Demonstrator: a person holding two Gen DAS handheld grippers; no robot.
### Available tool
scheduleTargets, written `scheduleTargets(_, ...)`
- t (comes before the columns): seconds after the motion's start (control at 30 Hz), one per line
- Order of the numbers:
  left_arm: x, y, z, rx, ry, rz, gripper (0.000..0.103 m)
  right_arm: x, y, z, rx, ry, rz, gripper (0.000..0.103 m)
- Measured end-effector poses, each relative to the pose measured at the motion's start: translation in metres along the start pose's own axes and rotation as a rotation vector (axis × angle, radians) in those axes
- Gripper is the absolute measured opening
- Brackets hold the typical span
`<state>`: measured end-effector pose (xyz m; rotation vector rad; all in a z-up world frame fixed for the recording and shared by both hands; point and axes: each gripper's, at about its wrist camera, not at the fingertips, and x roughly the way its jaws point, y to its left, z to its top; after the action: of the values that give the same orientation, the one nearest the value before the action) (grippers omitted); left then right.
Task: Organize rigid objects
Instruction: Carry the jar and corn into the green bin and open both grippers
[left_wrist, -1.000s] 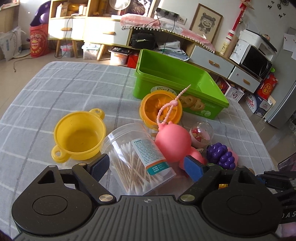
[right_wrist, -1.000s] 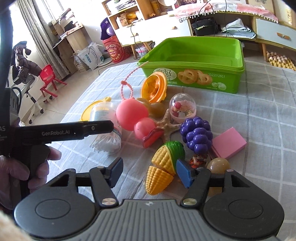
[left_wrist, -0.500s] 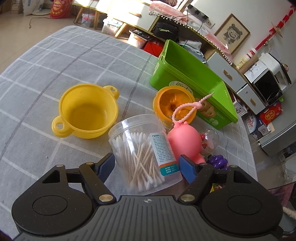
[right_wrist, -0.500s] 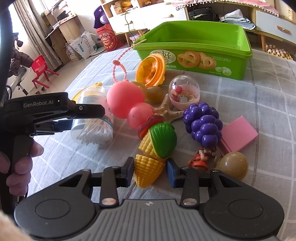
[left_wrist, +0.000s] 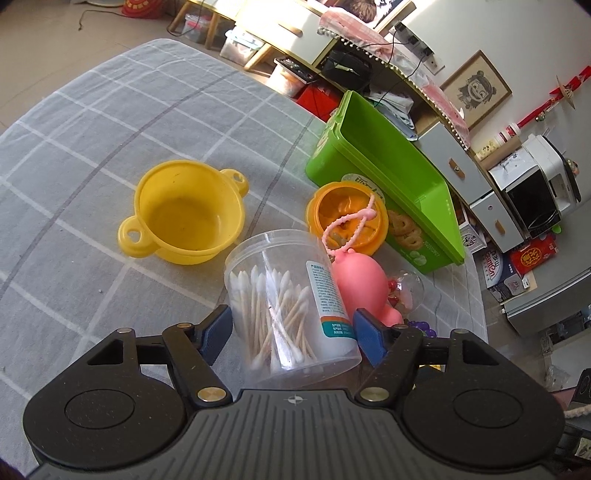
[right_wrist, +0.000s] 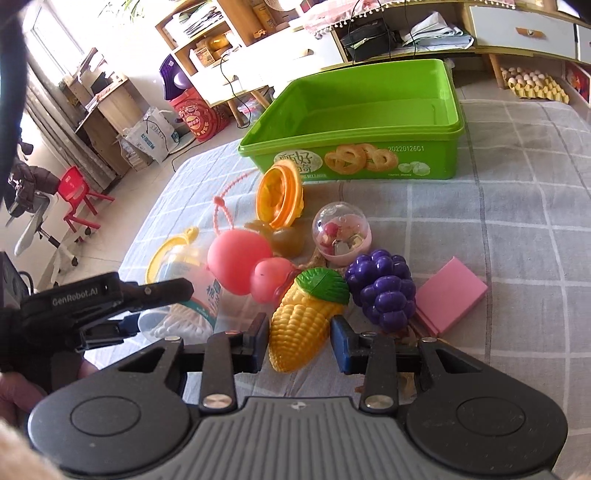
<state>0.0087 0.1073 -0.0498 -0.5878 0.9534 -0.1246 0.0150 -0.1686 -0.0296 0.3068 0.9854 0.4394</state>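
Note:
My left gripper (left_wrist: 291, 332) is shut on the clear cotton swab jar (left_wrist: 288, 302), which is tilted and lifted off the cloth; the jar also shows in the right wrist view (right_wrist: 184, 310). My right gripper (right_wrist: 299, 343) is shut on the yellow toy corn (right_wrist: 303, 321) with a green leaf. The green biscuit box (right_wrist: 369, 162) stands open behind the pile, also in the left wrist view (left_wrist: 388, 177). A pink toy (left_wrist: 358, 280) with a beaded loop lies beside the jar.
A yellow toy pot (left_wrist: 188, 214) sits left of the pile. An orange lid (right_wrist: 280, 195), a clear capsule ball (right_wrist: 341, 232), purple toy grapes (right_wrist: 384, 288) and a pink pad (right_wrist: 450, 295) lie on the grey checked cloth (right_wrist: 535, 221). Furniture stands beyond the table.
The left gripper closed on the cotton swab jar and raised it. The right gripper moved forward over the toy corn and closed on it.

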Motion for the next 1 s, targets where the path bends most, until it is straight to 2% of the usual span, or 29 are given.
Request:
scheduleTargets(0.2,-0.009,-0.004,0.003,-0.005,0.001,-0.034,0.071,-0.011,-0.022,0.018,0.125,-0.001,0.06,0.004)
scheduleTargets(0.37,-0.016,-0.014,0.01,0.009,-0.018,-0.096,0.071,-0.026,-0.038,0.033,0.232,-0.025,0.168,0.004)
scheduleTargets(0.57,-0.023,-0.028,0.021,-0.001,-0.038,-0.158,0.071,-0.034,-0.047,0.053,0.29,-0.099,0.154,0.004)
scheduleTargets(0.77,-0.023,-0.048,0.039,-0.007,-0.046,-0.188,0.071,-0.044,-0.057,0.077,0.356,-0.184,0.147,0.003)
scheduleTargets(0.9,-0.015,-0.073,0.061,0.061,-0.058,-0.183,0.071,-0.046,-0.067,0.112,0.354,-0.25,0.096,0.003)
scheduleTargets(1.0,0.0,-0.092,0.082,0.139,-0.096,-0.157,0.071,-0.04,-0.081,0.137,0.373,-0.298,0.078,0.003)
